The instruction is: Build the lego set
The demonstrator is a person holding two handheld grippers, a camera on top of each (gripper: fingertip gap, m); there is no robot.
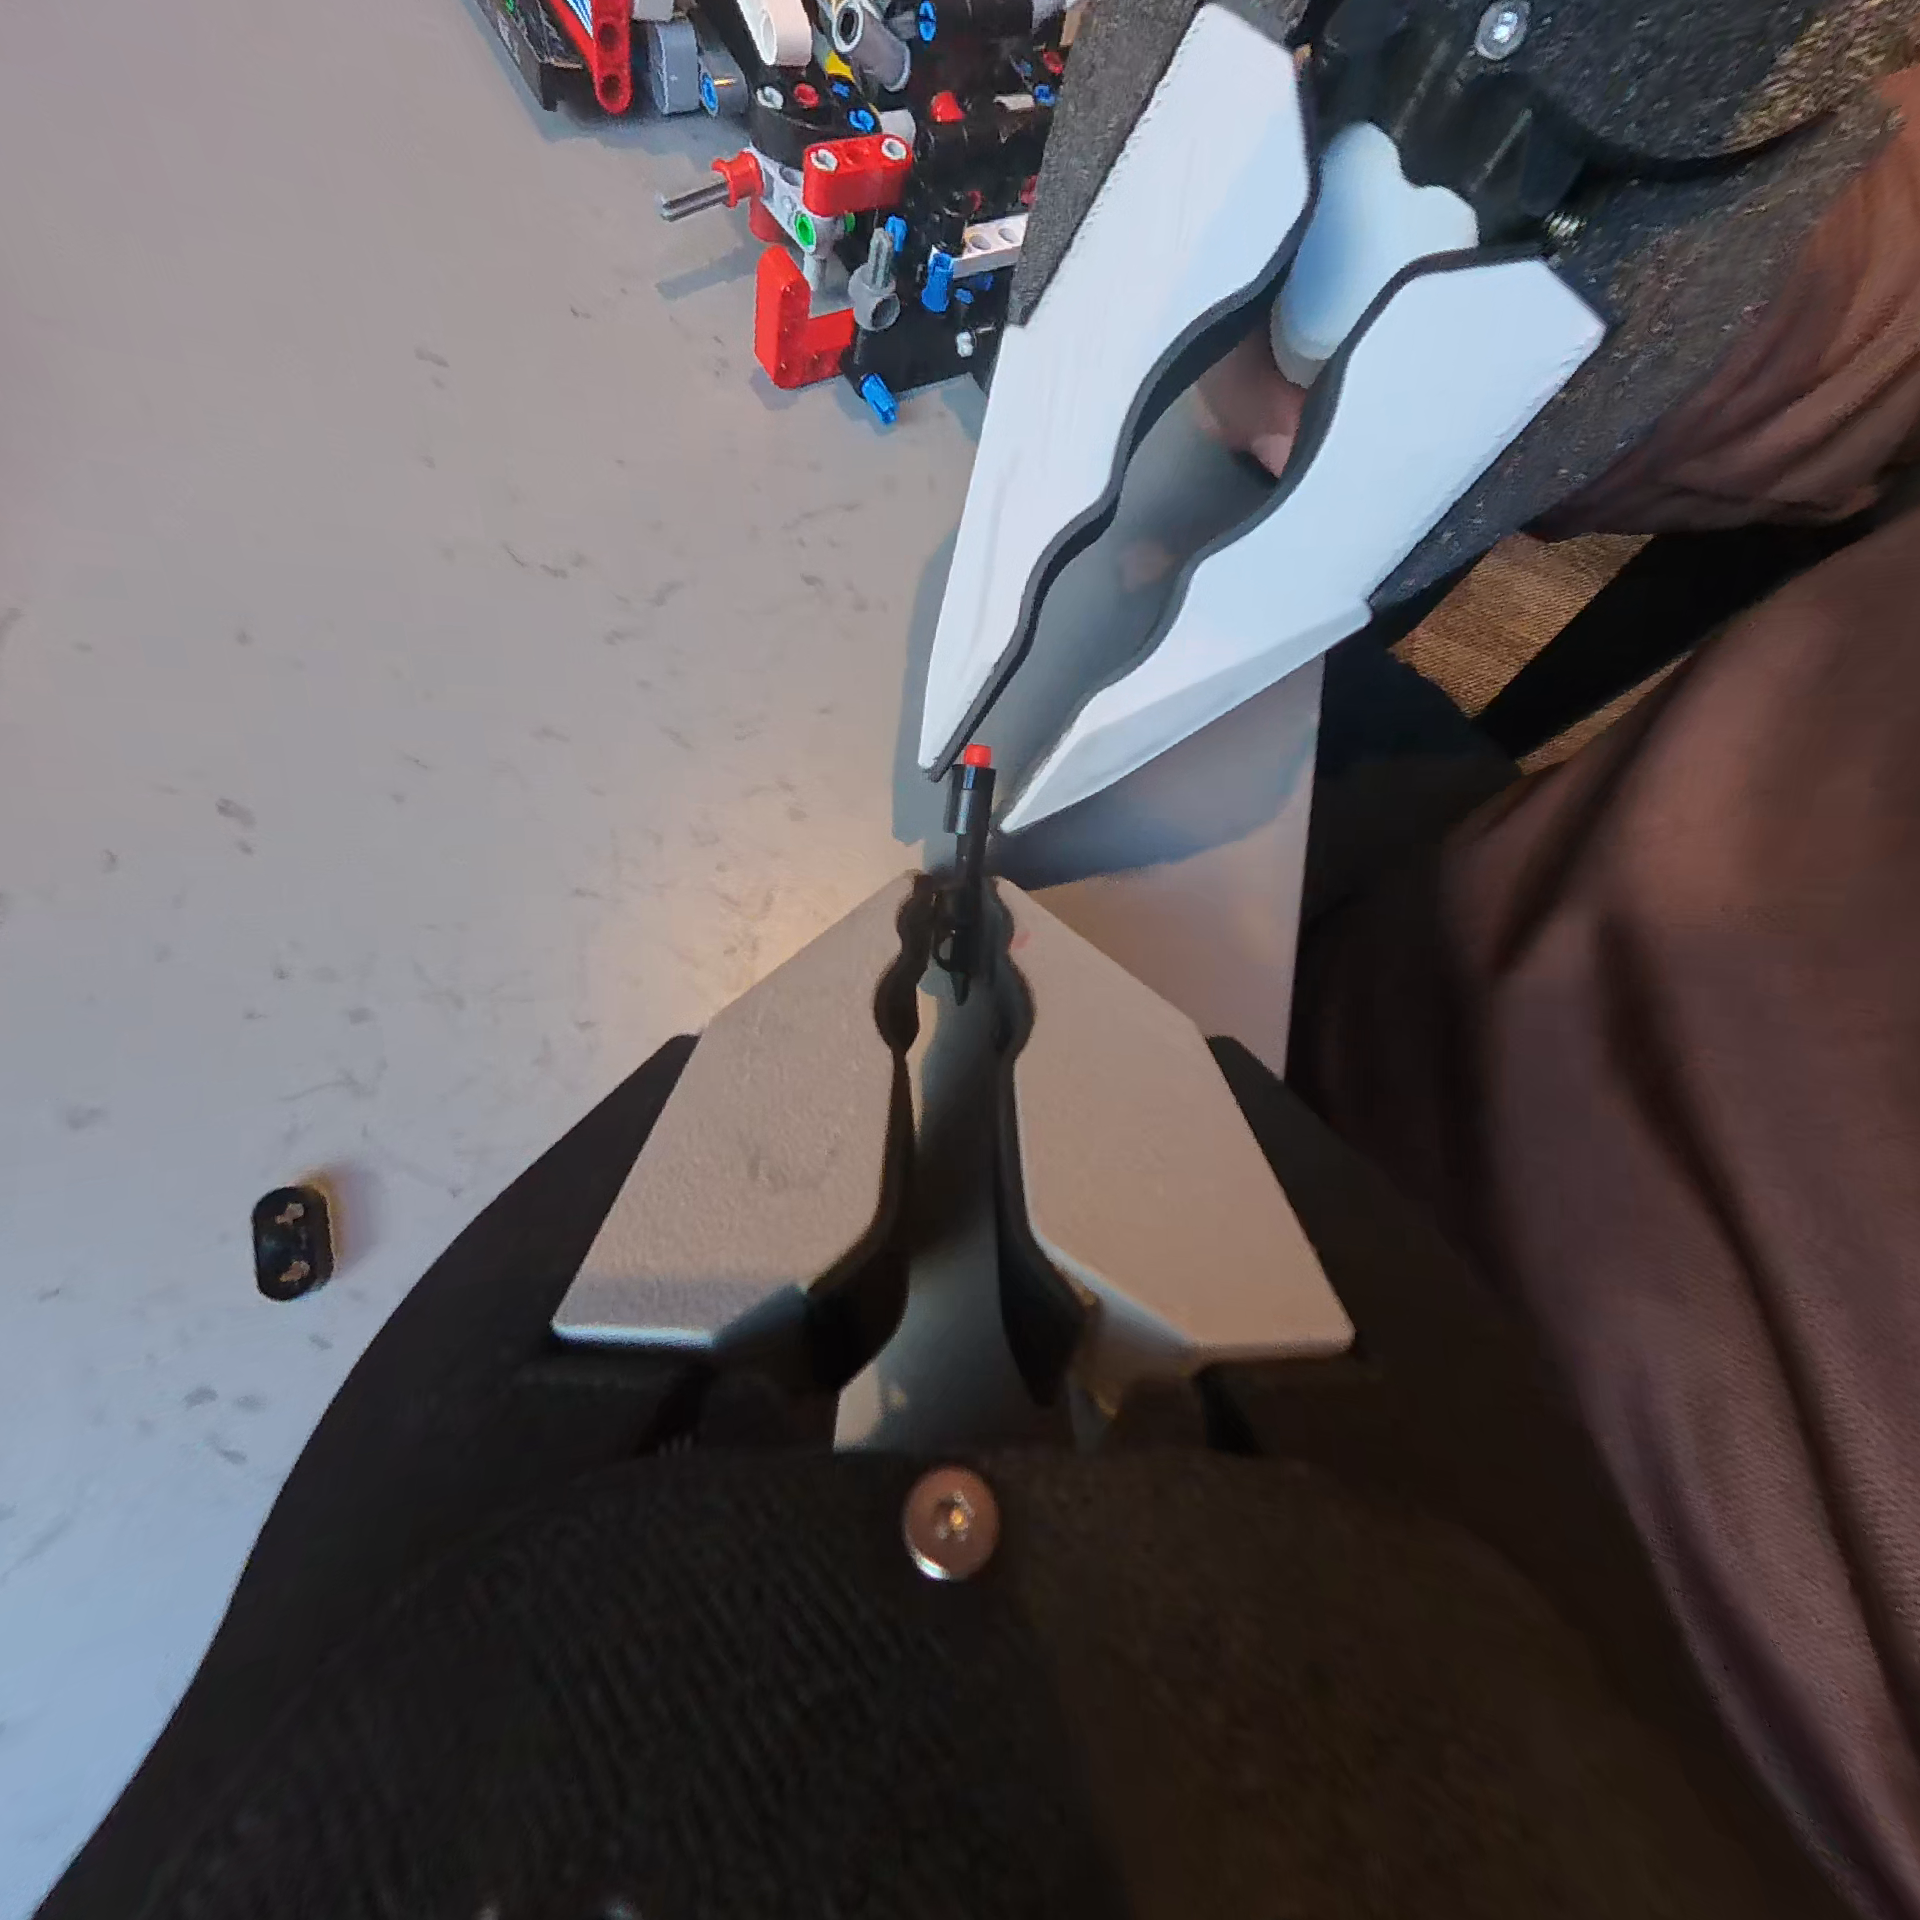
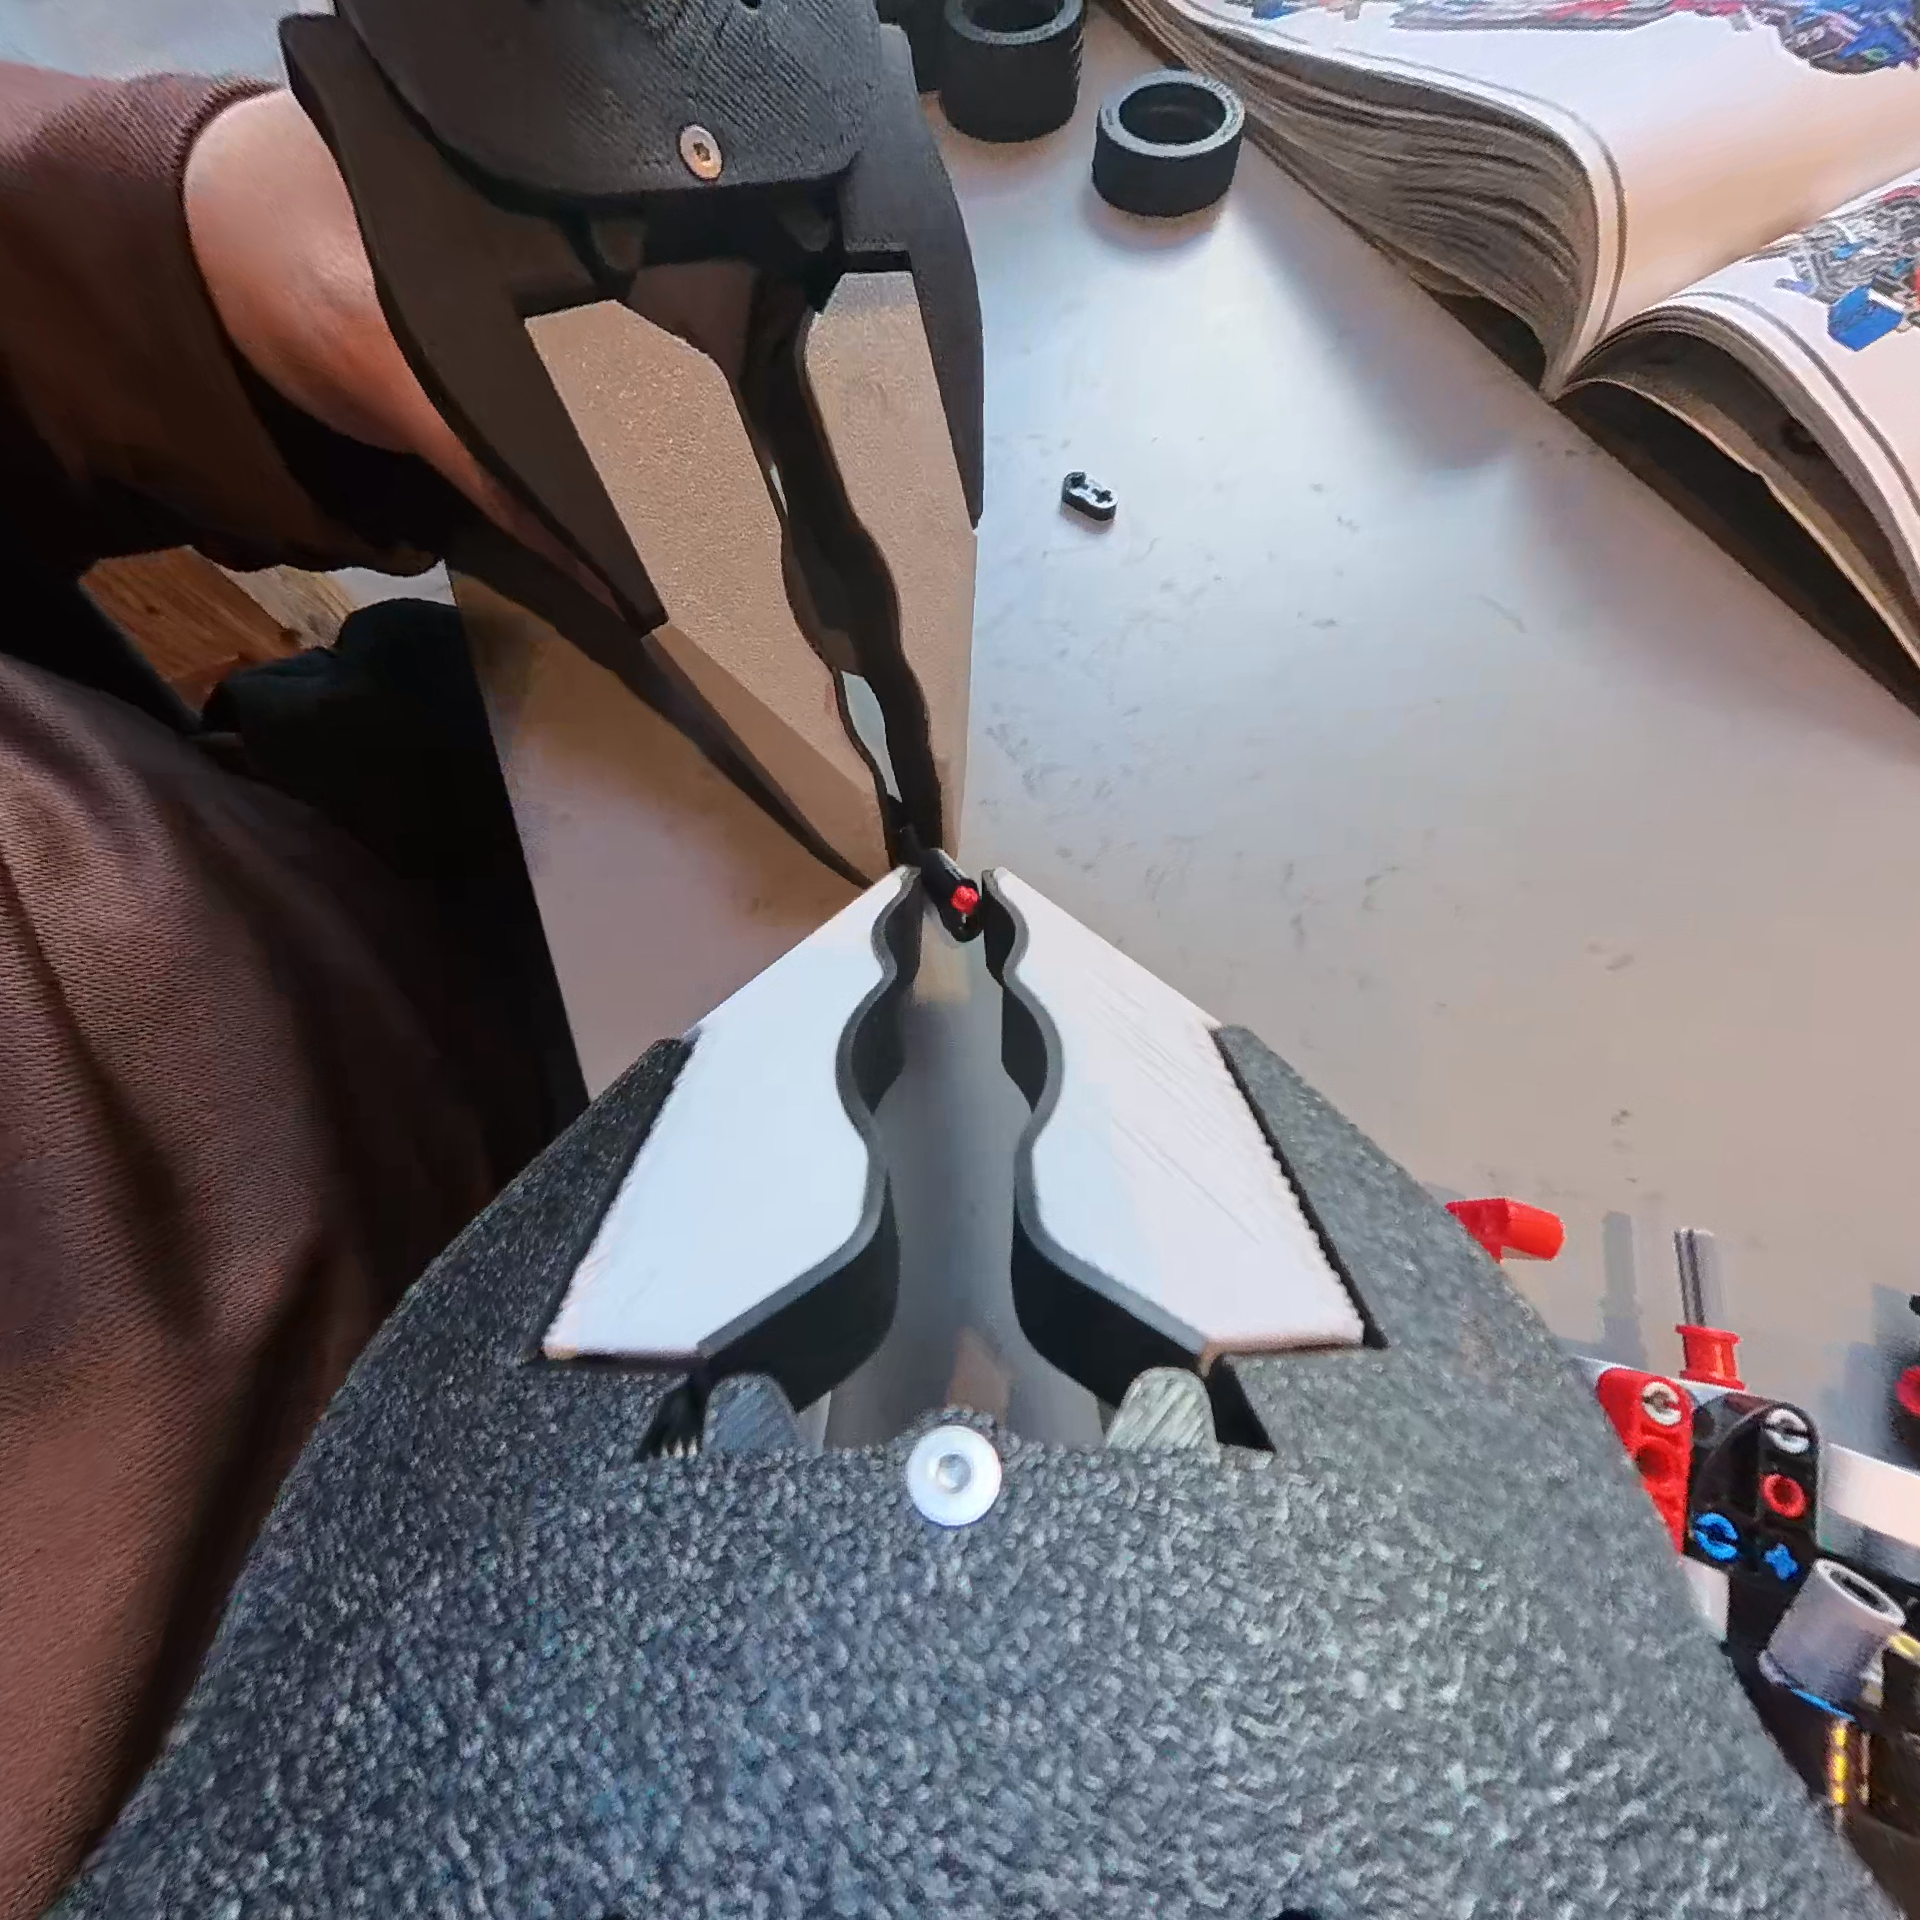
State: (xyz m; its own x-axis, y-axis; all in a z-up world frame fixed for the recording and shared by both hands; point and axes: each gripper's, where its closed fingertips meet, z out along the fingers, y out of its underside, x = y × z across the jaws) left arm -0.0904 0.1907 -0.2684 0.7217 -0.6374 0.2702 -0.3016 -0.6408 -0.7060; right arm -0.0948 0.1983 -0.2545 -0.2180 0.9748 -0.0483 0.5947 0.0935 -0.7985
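A small black pin with a red tip (image 1: 966, 831) is held upright between my two grippers, near the table's edge. My left gripper (image 1: 958, 896) is shut on the pin's lower black end; it also shows in the right wrist view (image 2: 914, 831), coming down from above. My right gripper (image 2: 948, 885) stands tip to tip with it, jaws a little apart on either side of the red tip (image 2: 964, 896), not visibly touching it. In the left wrist view the right gripper (image 1: 974, 800) reaches in from the upper right.
A small black two-hole link (image 1: 293, 1242) lies loose on the white table (image 2: 1351, 831). A part-built red, black and blue model (image 1: 883, 208) stands farther off. An open instruction book (image 2: 1662, 260) and black tyres (image 2: 1169, 140) lie beyond. A person's brown sleeve (image 1: 1662, 1143) is by the table edge. The tips of both grippers are at nearly the same place. The open instruction book (image 2: 1662, 260) is about equally far from each gripper, around 25 centimetres.
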